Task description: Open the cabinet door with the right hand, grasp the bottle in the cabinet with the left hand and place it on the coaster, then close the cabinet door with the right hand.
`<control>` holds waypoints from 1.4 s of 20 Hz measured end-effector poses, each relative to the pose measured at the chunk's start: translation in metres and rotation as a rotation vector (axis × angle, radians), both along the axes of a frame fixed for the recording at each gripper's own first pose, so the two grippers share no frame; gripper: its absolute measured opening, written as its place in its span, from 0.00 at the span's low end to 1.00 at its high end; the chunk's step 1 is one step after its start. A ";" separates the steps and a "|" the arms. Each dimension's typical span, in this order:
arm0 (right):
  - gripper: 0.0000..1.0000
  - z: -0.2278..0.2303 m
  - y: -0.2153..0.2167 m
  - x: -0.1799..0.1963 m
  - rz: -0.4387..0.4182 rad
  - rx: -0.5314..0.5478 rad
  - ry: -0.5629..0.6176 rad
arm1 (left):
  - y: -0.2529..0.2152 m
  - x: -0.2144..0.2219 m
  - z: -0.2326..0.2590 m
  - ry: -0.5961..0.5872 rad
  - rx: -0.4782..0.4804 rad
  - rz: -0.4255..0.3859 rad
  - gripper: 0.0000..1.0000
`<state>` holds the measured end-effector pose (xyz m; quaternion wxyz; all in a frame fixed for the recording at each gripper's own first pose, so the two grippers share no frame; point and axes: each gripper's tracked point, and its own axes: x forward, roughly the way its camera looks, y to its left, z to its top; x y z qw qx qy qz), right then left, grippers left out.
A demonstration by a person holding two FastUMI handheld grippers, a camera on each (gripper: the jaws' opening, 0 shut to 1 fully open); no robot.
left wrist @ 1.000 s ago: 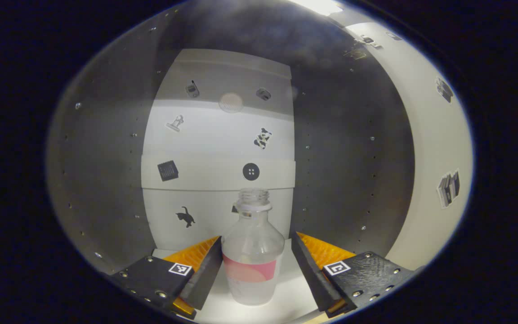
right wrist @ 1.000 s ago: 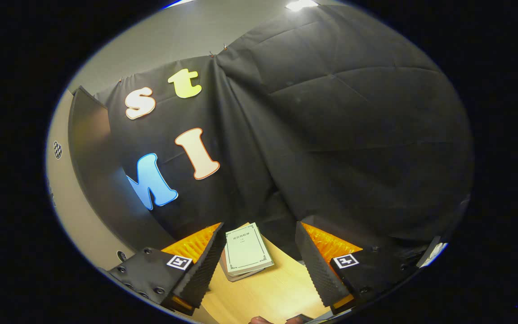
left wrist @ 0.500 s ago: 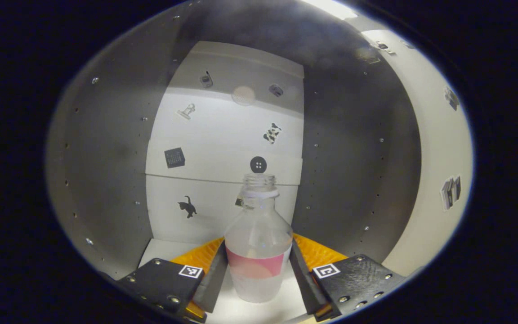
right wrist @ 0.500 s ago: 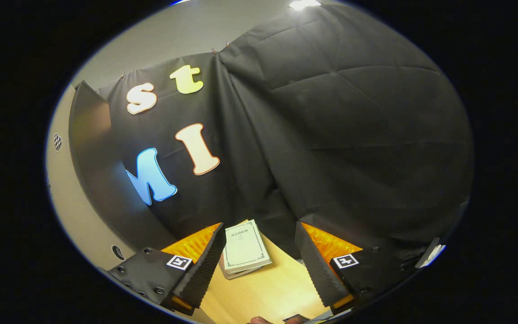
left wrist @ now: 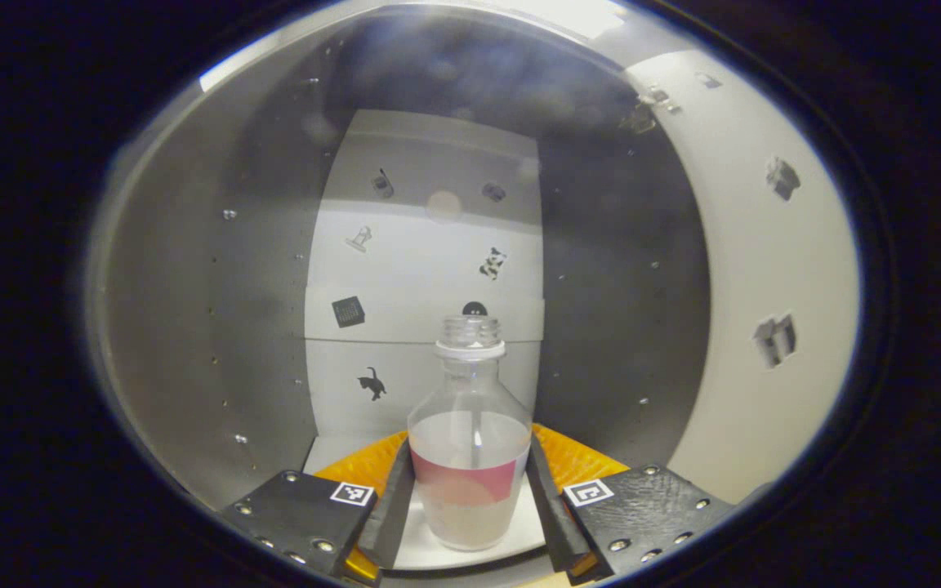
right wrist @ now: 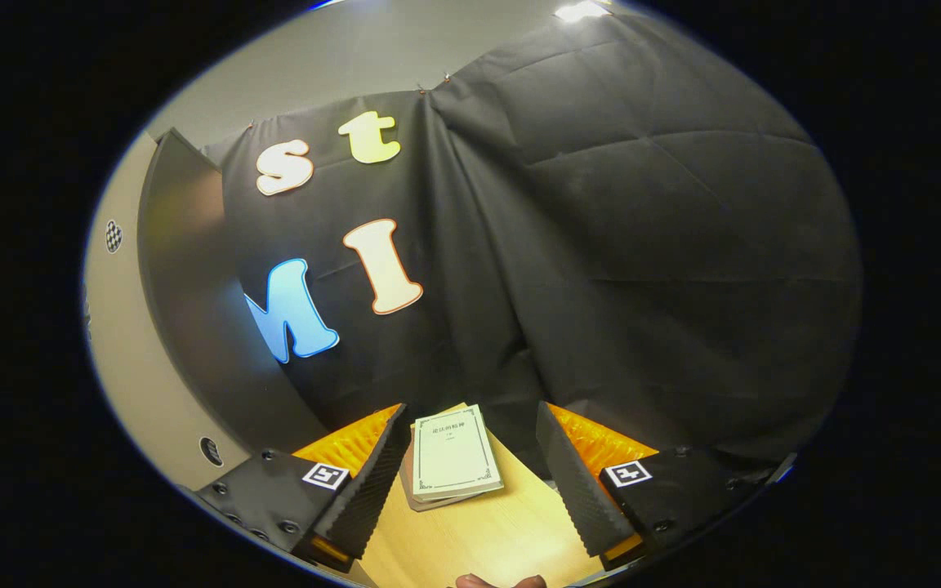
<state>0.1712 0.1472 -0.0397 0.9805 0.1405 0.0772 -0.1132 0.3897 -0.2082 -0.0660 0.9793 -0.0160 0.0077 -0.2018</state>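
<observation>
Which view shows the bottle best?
The left gripper view: the bottle stands upright, centred inside the cabinet, with the left hand-held gripper closed on its sides. The right gripper view faces the booth wall and a book on the table.

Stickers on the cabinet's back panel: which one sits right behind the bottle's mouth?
The round black button sticker, half hidden by the bottle neck; the cat sticker sits lower left.

Small pale booklet [right wrist: 454, 452] lying flat on wooden tabletop [right wrist: 495, 539], stacked on second, darker booklet [right wrist: 410, 498]. Black cloth wall [right wrist: 642, 269] just behind.
</observation>
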 end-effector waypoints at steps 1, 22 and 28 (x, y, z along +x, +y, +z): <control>0.98 0.003 0.005 0.002 0.010 0.005 -0.013 | 0.006 -0.010 0.005 -0.010 -0.007 -0.008 0.69; 0.98 0.006 0.075 -0.077 -0.021 -0.105 -0.066 | 0.205 -0.209 -0.161 0.058 0.070 0.171 0.69; 0.98 -0.012 0.068 -0.097 -0.070 -0.113 -0.010 | 0.209 -0.229 -0.223 0.090 0.101 0.154 0.70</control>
